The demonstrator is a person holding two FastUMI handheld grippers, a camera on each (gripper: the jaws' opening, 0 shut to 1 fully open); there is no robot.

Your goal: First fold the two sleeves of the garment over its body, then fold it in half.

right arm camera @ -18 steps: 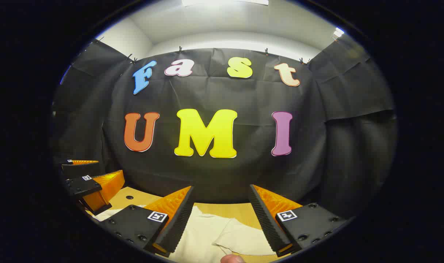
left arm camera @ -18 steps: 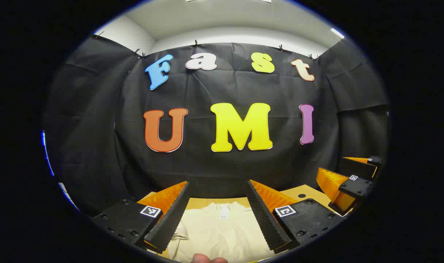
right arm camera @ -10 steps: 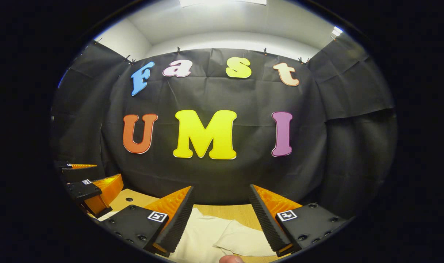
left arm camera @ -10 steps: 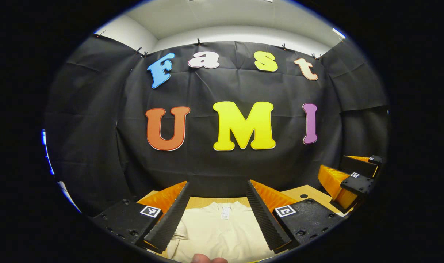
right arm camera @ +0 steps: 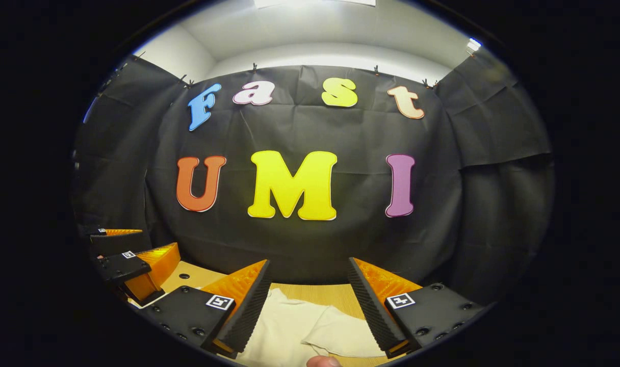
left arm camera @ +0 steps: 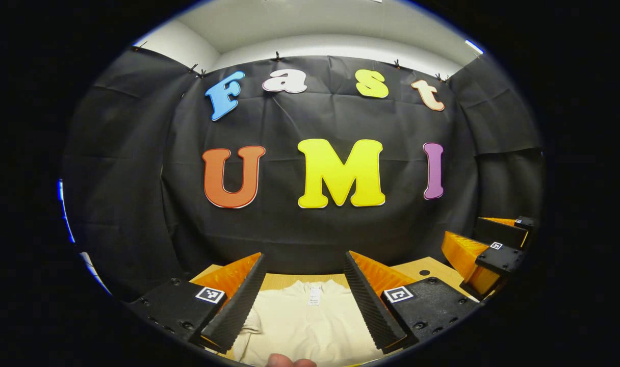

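- Left gripper view: the left gripper [left arm camera: 302, 300] hangs above the table with its jaws spread wide and nothing between them.
- Below and between its fingers lies the cream garment [left arm camera: 305, 326], flat on the wooden table [left arm camera: 427, 266], collar and neck label toward the far edge.
- Right gripper view has the right gripper [right arm camera: 310, 306] likewise released and empty, poised above the garment's right sleeve [right arm camera: 340, 334], which lies out to the side on the table, not yet folded over the body.
- Each gripper also appears in the other's view, off to the side and apart, so the two hands are near but not touching.
- A fingertip [left arm camera: 289, 362] of the person shows at the bottom edge.
- Likely risk: closing on the sleeve could pinch the body layer beneath too, dragging the whole garment instead of folding.
- A shallow pinch could slip off the soft cloth mid-fold and leave a crooked crease.
- Black cloth wall [left arm camera: 116, 204] stands close behind the table; nothing else sits on the table to block a fold.
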